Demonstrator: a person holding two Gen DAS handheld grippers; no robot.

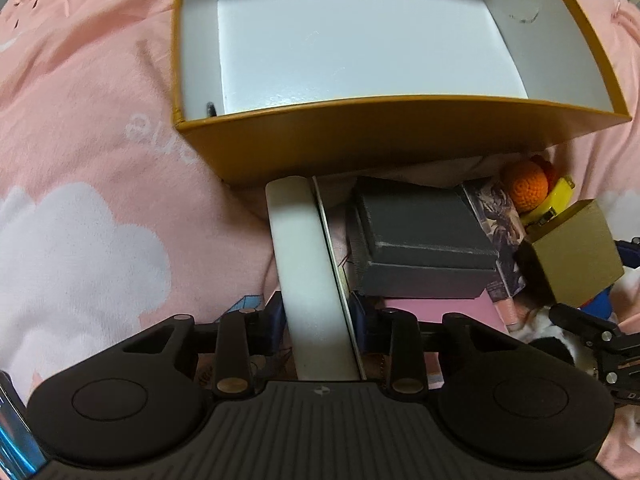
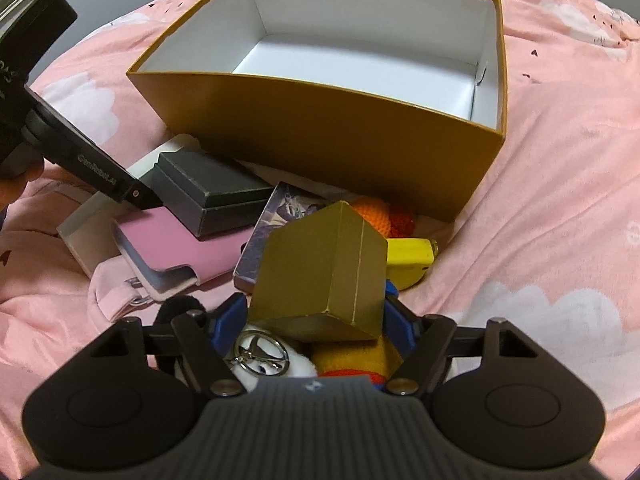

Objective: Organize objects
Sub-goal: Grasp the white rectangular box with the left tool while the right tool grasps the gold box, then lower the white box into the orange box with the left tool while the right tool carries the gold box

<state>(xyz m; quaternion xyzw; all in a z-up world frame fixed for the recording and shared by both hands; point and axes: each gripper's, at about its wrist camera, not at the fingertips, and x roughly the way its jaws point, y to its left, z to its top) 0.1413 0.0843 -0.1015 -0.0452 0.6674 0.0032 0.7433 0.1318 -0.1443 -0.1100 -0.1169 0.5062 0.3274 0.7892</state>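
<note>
An open mustard-yellow box (image 1: 360,140) with a white empty inside lies on the pink bedding; it also shows in the right wrist view (image 2: 320,128). My left gripper (image 1: 320,320) is shut on a flat white box (image 1: 304,260) held on edge. My right gripper (image 2: 316,316) is shut on a small gold box (image 2: 324,272), which also shows in the left wrist view (image 1: 576,252). A dark grey box (image 1: 424,244) sits on a pink case (image 2: 180,248).
Beside the pile lie an orange crochet ball (image 1: 526,190), a yellow item (image 2: 412,258), an illustrated card box (image 2: 280,216), and a white plush with a metal keyring (image 2: 262,354). Pink cloud-print bedding (image 1: 100,160) surrounds everything.
</note>
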